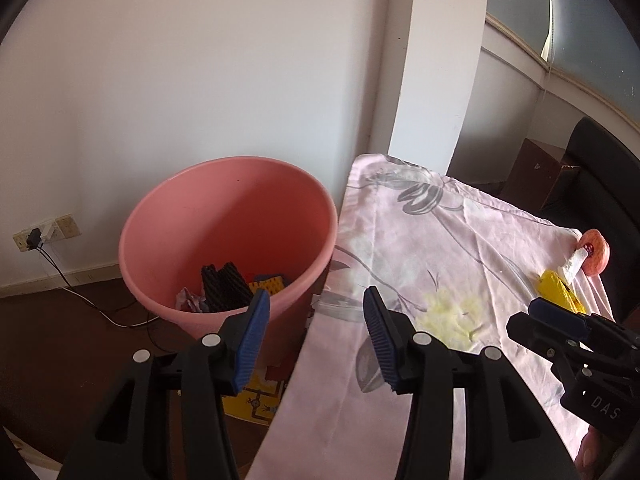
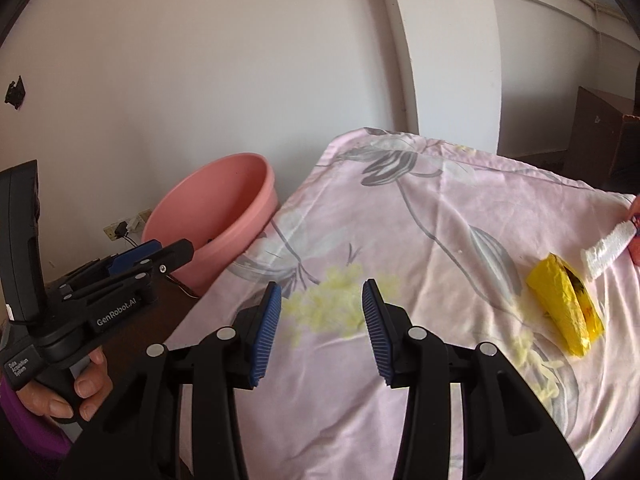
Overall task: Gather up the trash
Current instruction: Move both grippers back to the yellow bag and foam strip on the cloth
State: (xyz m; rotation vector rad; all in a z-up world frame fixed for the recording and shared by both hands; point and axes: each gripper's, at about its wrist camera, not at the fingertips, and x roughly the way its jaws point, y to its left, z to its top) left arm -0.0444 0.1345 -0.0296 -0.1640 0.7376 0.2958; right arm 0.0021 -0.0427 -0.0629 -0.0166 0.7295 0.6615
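Note:
A pink bin (image 1: 228, 236) stands on the floor left of the table and holds black foam (image 1: 222, 288), a yellow piece and crumpled paper. It also shows in the right wrist view (image 2: 212, 220). My left gripper (image 1: 316, 340) is open and empty, near the bin's front rim and the table's left edge. My right gripper (image 2: 322, 332) is open and empty above the pink floral tablecloth (image 2: 420, 240). A yellow crumpled wrapper (image 2: 566, 312), a white foam strip (image 2: 608, 250) and a pink round object (image 1: 596, 256) lie at the table's right edge.
A white wall and pillar (image 1: 436, 60) stand behind the table. A wall socket with a plugged cable (image 1: 36, 238) is at the left, its cord running over the dark floor. A dark cabinet (image 2: 600, 132) and a black chair (image 1: 600, 184) stand at the right.

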